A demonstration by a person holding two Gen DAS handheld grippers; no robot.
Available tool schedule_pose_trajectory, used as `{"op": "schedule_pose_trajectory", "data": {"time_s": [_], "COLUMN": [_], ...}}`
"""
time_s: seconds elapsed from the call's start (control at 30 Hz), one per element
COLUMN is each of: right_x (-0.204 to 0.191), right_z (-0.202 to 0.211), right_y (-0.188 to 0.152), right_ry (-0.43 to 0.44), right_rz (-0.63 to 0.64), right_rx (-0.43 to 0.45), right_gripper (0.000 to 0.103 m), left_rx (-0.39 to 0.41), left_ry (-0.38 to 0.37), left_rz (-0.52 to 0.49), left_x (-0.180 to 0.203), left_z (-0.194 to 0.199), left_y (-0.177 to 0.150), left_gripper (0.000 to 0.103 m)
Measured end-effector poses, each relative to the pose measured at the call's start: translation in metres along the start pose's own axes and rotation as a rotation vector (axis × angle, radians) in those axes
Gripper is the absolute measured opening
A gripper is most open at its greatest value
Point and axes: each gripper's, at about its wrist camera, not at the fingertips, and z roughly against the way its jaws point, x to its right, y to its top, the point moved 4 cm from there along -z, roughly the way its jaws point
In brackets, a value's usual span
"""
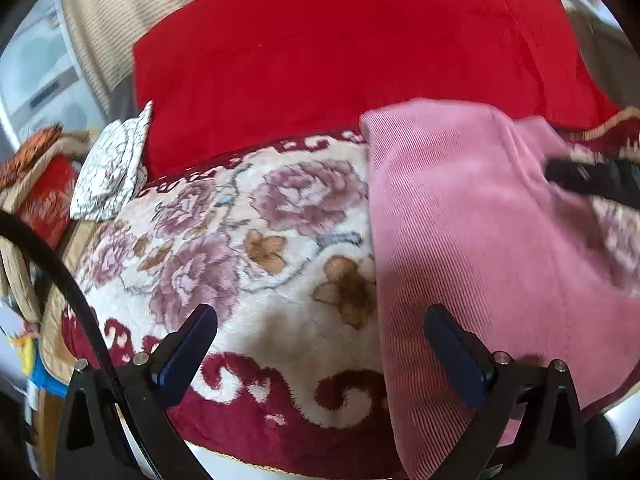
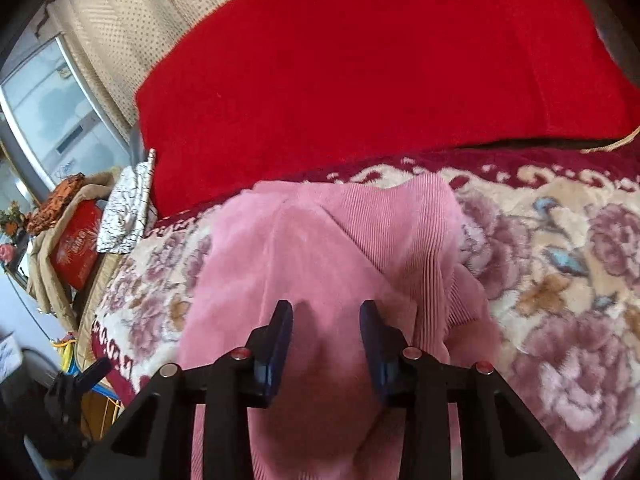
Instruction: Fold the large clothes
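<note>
A pink ribbed garment (image 1: 472,216) lies folded lengthwise on a floral blanket (image 1: 248,240). My left gripper (image 1: 320,320) is open and empty, hovering over the garment's left edge near the blanket's front. In the right wrist view the pink garment (image 2: 320,248) fills the middle, with a fold of ribbed cloth laid over its right side. My right gripper (image 2: 326,320) is open above the garment's near part, with a bulge of pink cloth between the jaws but not pinched. The right gripper also shows at the right edge of the left wrist view (image 1: 592,176).
A large red cushion (image 1: 340,48) stands behind the blanket. A white crackle-patterned cloth (image 1: 114,164) lies at the left end. Beyond the left edge sit a red box (image 2: 78,248) and clutter. A beige curtain (image 2: 120,32) hangs behind.
</note>
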Motion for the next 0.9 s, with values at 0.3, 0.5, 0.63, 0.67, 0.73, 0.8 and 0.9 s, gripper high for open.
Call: {"op": "schedule_pose_trajectory", "data": {"time_s": [0.3, 0.5, 0.63, 0.67, 0.73, 0.8, 0.9], "right_x": [-0.013, -0.009, -0.004, -0.003, 0.005, 0.01, 0.01], "right_z": [0.052, 0.05, 0.047, 0.041, 0.028, 0.028, 0.035], "right_y": [-0.041, -0.061, -0.069, -0.073, -0.082, -0.085, -0.084], "right_ry": [0.072, 0.105, 0.113, 0.115, 0.113, 0.126, 0.111], "right_rz": [0.036, 0.048, 0.049, 0.042, 0.008, -0.008, 0.007], "right_rx": [0.008, -0.039, -0.062, -0.081, -0.137, -0.128, -0.125], "right_gripper": [0.038, 0.038, 0.038, 0.038, 0.038, 0.038, 0.037], "left_rx": [0.044, 0.015, -0.032, -0.054, -0.075, -0.061, -0.024], "left_ry": [0.005, -0.046, -0.077, -0.079, -0.068, -0.034, -0.014], "left_rz": [0.004, -0.013, -0.041, -0.053, -0.101, -0.146, -0.183], "left_x": [-0.017, -0.009, 0.01, 0.016, 0.031, 0.04, 0.039], "left_z": [-0.002, -0.035, -0.063, -0.071, -0.087, -0.091, -0.076], "left_y": [0.038, 0.081, 0.098, 0.098, 0.093, 0.089, 0.087], "left_gripper": [0.103, 0.103, 0.103, 0.103, 0.103, 0.103, 0.103]}}
